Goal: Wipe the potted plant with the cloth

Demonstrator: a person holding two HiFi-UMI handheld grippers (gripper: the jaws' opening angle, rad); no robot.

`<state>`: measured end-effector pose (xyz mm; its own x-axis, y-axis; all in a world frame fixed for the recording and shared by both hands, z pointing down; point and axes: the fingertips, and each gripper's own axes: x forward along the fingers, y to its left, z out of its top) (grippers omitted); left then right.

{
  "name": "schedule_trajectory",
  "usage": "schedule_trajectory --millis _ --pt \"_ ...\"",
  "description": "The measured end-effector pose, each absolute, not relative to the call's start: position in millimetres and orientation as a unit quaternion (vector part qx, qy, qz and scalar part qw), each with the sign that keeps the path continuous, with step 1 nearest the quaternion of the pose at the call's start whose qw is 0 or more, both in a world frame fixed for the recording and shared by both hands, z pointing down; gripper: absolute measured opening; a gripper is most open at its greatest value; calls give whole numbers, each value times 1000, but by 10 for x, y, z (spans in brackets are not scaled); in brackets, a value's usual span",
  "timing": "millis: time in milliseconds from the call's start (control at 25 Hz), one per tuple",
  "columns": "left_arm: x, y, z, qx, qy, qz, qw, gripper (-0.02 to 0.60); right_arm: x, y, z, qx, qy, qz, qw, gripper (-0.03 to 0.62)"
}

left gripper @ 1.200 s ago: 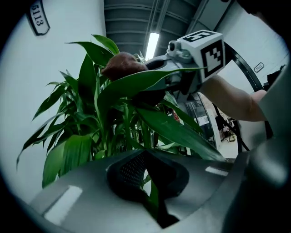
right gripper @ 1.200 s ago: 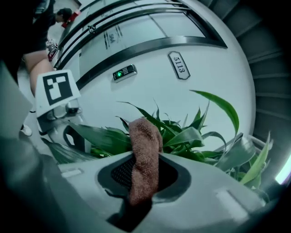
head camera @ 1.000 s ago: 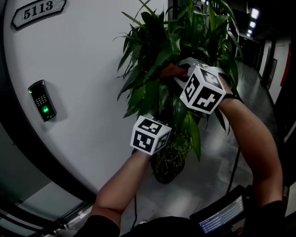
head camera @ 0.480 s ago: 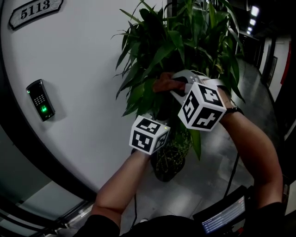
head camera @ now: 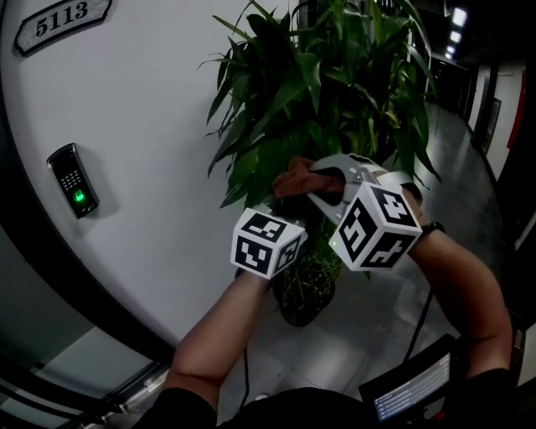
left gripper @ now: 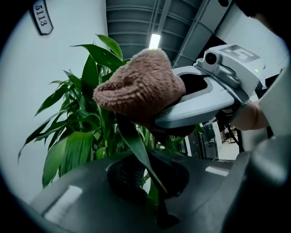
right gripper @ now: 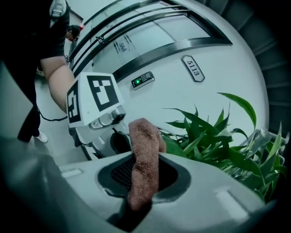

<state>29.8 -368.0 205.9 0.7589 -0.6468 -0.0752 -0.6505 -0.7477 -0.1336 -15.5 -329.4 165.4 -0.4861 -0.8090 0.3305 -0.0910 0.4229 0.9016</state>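
Note:
The potted plant [head camera: 335,75] stands against a white wall, its long green leaves above a dark pot [head camera: 303,308]. My right gripper [head camera: 316,179] is shut on a brown knitted cloth [head camera: 293,179], which rests on a leaf at mid-height. The right gripper view shows the cloth [right gripper: 143,157] rising from the closed jaws of the right gripper [right gripper: 136,210]. My left gripper [left gripper: 162,215], under its marker cube [head camera: 268,243], is shut on the tip of a narrow leaf [left gripper: 136,145]. That leaf runs up beneath the cloth [left gripper: 136,86].
The curved white wall [head camera: 159,126] carries a number plate [head camera: 63,18] and a keypad reader [head camera: 75,181] with a green light. A glossy floor [head camera: 435,167] runs back to the right. A dark device with a lit screen [head camera: 410,395] sits at the bottom right.
My right gripper has slid the cloth down the foliage and toward me, from high among the leaves to mid-height. The left gripper has hardly moved.

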Motion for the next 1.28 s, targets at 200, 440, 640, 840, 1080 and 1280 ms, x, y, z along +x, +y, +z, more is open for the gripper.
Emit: schedule_trajectory --millis 200,440,640,840,1080,1280 --pt "306 -3590 2032 -935 344 13 81 17 -184 -3080 1814 288 -751 -439 401 61" --pt "303 -3457 2099 -937 340 8 81 17 -190 -2869 1981 274 -785 -403 382 61" --pt "285 -3411 2185 -937 341 4 75 17 -167 -2735 2086 270 -795 -395 374 61" --pt "267 -3371 2193 -937 340 5 76 17 -148 -2669 1803 286 -784 -426 350 61" --pt "199 -3394 2171 -934 350 3 78 17 -52 -2986 1030 344 -751 -461 324 61" --pt "186 -3461 2174 -933 352 1 76 17 14 -3550 710 389 -726 -453 342 61"
